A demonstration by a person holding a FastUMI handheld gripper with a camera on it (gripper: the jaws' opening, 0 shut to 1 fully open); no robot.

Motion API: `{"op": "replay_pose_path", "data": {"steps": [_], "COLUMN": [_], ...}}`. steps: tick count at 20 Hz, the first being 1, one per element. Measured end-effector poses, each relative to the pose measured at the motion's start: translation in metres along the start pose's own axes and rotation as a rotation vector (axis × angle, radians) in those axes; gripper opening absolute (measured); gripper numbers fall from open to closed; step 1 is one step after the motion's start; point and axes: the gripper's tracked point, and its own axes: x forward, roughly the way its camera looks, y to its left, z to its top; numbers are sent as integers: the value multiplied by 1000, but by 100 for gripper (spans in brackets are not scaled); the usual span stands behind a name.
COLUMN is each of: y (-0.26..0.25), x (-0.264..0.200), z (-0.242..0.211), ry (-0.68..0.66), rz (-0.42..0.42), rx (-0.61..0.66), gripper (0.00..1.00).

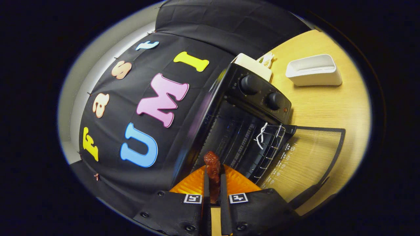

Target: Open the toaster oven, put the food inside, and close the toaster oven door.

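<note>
1. tongs [214, 183]: both fingers pressed on a reddish piece of food [212, 167], its long axis in line with the fingers.
2. toaster oven [242, 131]: just ahead of the food, door [308, 157] down on the worktop [321, 105], cavity open.
3. the wire rack [269, 147] carries a white tie.
4. hard to make out: cavity depth; the food's lower end sits between the fingers.

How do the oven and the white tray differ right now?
The oven is black, with two knobs, and its glass door lies folded open; the tray is white and plain. The oven sits just ahead of the tongs, which are shut on the food; the tray lies well beyond, past the oven's knob end. Both stand on the wooden table.
</note>
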Motion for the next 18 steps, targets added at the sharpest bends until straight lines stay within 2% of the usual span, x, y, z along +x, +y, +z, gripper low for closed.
{"op": "replay_pose_path", "data": {"steps": [4, 8, 9, 12, 15, 18], "y": [-14, -17, -19, -16, -20, -23], "x": [31, 42, 45, 38, 29, 20], "z": [-3, -5, -6, -2, 3, 13], "ry": [-38, -56, -57, -71, -87, -139], "rz": [-42, -61, -69, -70, -97, -126], "rx": [71, 107, 112, 114, 109, 116], "gripper": [15, 15, 19, 45, 81, 88]}}
